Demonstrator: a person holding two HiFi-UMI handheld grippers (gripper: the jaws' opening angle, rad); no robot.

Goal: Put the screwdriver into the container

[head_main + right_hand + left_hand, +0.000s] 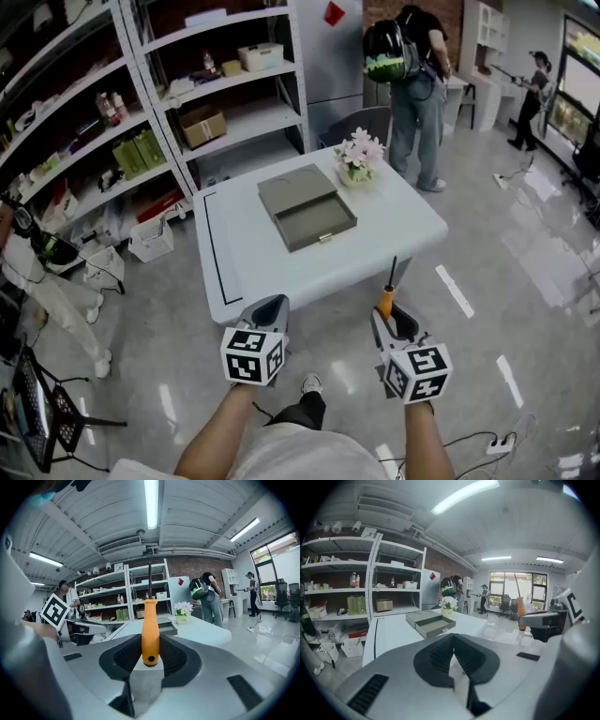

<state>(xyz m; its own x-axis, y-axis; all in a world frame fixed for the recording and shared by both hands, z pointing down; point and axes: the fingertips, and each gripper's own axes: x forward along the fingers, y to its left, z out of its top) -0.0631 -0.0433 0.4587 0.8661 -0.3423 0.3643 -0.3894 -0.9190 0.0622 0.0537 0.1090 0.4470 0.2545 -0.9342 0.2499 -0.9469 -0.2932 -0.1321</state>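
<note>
Two grippers, both mine, hover just off the near edge of the white table (pixel 412 225). My right gripper (pixel 389 317) is clamped on the orange handle of the screwdriver (pixel 387 291), whose dark shaft points to 12 o'clock, toward the table. My left gripper (pixel 270 307) has its jaws pressed together with nothing between them. The grey container (pixel 314 223) lies open mid-table, at 11 o'clock from the screwdriver and well apart from it. A flower pot (pixel 360 159) stands at its 1 o'clock.
</note>
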